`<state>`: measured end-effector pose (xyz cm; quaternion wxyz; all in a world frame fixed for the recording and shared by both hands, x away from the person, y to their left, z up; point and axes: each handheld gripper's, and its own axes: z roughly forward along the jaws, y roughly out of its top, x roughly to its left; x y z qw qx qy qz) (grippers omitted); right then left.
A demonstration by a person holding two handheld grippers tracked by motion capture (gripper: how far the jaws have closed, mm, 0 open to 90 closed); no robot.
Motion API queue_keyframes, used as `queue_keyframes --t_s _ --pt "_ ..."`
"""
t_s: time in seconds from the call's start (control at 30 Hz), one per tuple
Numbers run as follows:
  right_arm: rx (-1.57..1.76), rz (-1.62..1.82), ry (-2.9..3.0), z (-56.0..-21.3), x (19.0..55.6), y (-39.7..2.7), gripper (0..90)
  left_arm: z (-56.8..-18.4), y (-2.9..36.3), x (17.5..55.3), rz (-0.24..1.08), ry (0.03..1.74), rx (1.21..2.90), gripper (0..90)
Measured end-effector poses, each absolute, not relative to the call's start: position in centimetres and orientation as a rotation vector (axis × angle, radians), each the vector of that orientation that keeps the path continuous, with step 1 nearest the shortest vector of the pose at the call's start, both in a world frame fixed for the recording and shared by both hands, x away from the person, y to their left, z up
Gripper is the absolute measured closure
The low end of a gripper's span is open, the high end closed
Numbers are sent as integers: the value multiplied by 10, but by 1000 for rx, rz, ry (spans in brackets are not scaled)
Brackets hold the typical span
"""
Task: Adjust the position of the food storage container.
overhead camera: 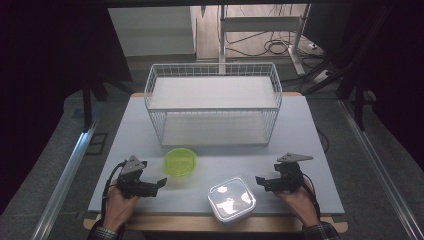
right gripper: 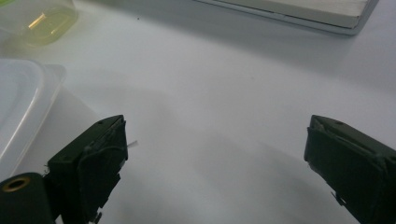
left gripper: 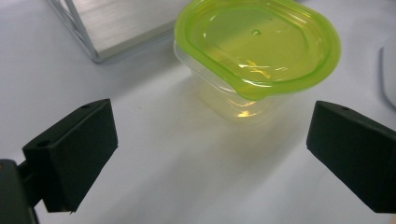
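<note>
- Left gripper [overhead camera: 161, 183] sits down at about 7 o'clock in the high view, held in the person's left hand [overhead camera: 119, 200], forearm coming in from the bottom edge.
- Its jaws point toward 3 o'clock and stand wide apart, nothing between them.
- Right gripper [overhead camera: 260, 180] is at roughly 5 o'clock, in the right hand [overhead camera: 298, 199].
- Those jaws point toward 9 o'clock, also spread wide with nothing in them.
- Both grippers lie about level, low over the table.
</note>
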<state>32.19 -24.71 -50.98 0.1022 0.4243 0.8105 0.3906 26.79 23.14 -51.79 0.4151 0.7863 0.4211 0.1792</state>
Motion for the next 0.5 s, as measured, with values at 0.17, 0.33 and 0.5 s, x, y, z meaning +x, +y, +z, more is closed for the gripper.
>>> queue_keyframes --t_s 0.17,0.33,0.5 --pt "1235 1169 2377 -506 320 -247 89 -521 233 270 433 1054 1957 17" --pt "1229 1177 2379 -506 320 -245 98 -517 233 268 470 1036 1972 21" --pt "1245 1167 2375 -506 319 -242 98 -512 233 265 497 1030 2007 12"
